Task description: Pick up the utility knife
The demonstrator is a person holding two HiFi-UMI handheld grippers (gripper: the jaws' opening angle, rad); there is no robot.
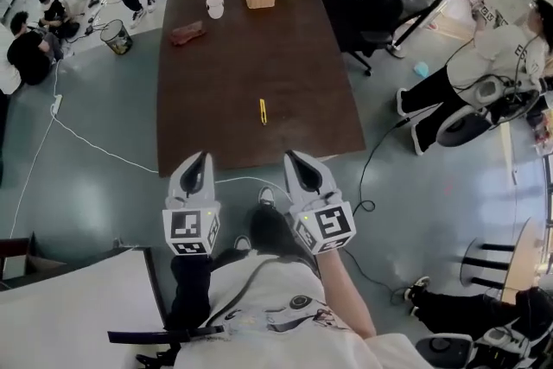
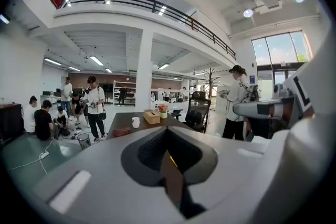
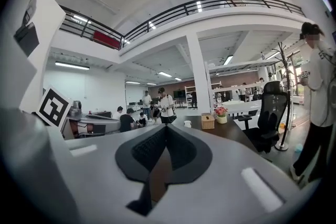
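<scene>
Table [image 1: 285, 65] bears one utility knife [image 1: 263, 111]; left claw [image 1: 203, 158], right claw [image 1: 294, 157] closed.

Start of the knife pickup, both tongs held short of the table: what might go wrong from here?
1. The yellow utility knife is slim and lies flat on the table. The left tongs and right tongs are both shut, so a late opening might push it instead of gripping it.
2. A white cable runs past the table's near edge, so stepping closer may snag it.
</scene>
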